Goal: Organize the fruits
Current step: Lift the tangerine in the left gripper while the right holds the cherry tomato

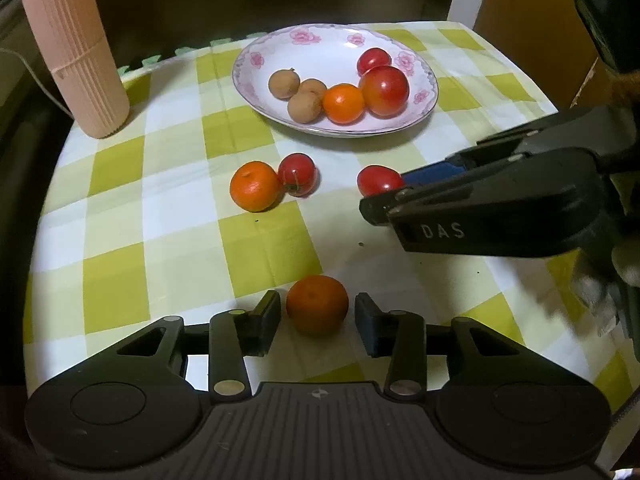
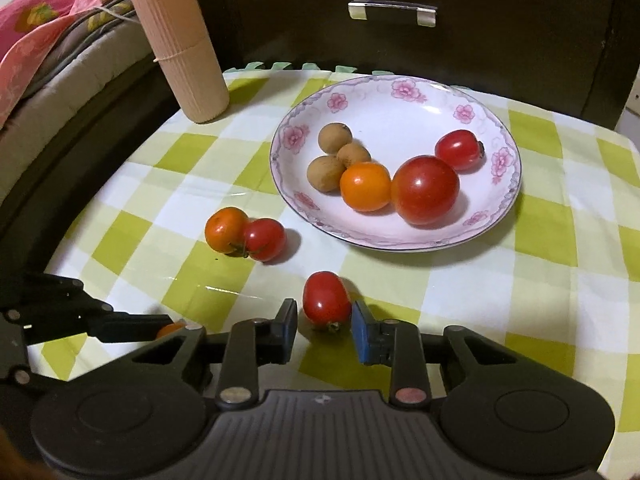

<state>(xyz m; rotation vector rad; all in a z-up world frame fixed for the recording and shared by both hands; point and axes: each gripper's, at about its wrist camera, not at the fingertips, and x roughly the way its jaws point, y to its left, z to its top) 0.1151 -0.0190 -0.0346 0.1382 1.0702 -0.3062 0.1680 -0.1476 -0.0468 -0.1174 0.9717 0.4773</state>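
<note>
A white floral plate [image 1: 280, 46] [image 2: 400, 108] holds three brown longans, one orange and two red tomatoes. On the checked cloth lie an orange [image 1: 255, 186] [image 2: 225, 229] touching a tomato [image 1: 297, 173] [image 2: 265, 239]. My left gripper [image 1: 317, 314] is open around a dark orange [image 1: 317, 304], fingers apart from it. My right gripper [image 2: 325, 326] is open around a red tomato [image 2: 326, 304] [image 1: 376, 181], its right pad close to it. The right gripper also shows in the left wrist view [image 1: 404, 192].
A ribbed pink cylinder [image 1: 74, 46] [image 2: 180, 40] stands at the table's back left. A dark cabinet with a metal handle [image 2: 392, 12] is behind the table. Bedding lies to the left [image 2: 40, 20]. The table edges fall off left and right.
</note>
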